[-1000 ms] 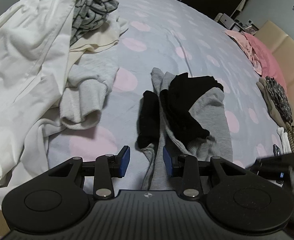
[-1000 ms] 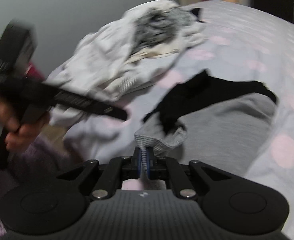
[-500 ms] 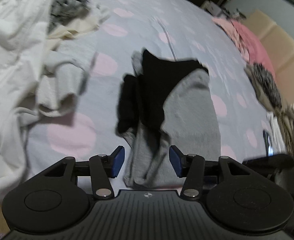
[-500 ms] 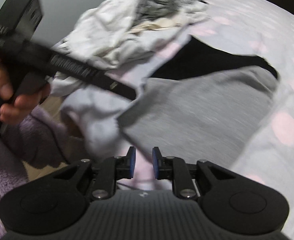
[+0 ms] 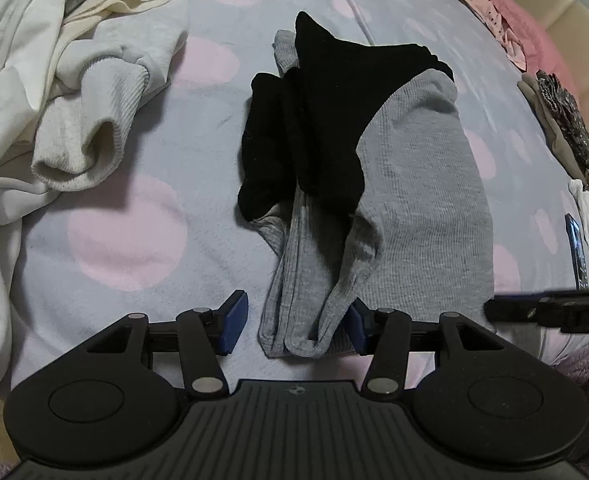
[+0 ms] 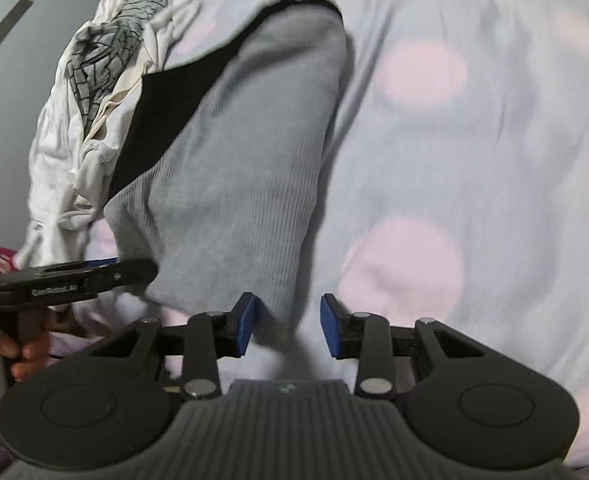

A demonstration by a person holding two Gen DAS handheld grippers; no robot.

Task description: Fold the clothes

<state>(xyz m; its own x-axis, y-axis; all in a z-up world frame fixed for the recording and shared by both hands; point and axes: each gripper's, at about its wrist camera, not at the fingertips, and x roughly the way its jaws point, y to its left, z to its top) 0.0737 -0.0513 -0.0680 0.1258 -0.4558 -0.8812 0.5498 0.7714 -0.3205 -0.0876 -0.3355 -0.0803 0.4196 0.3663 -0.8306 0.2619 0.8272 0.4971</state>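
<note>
Both grippers, left gripper (image 5: 296,322) and right gripper (image 6: 287,326), gape over the bunched grey-and-black garment (image 5: 414,184).

Garment (image 5: 422,184): ribbed grey knit, matt black cloth
Bedsheet (image 5: 126,236): soft matt cloth
Left gripper (image 5: 296,322): matt black plastic

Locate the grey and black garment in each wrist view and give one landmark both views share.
Left wrist: grey and black garment lies centre, its near hem between the open fingers.
Right wrist: the garment runs from centre to upper left.
Shared landmark: the white clothes pile, left of the garment in both.
</note>
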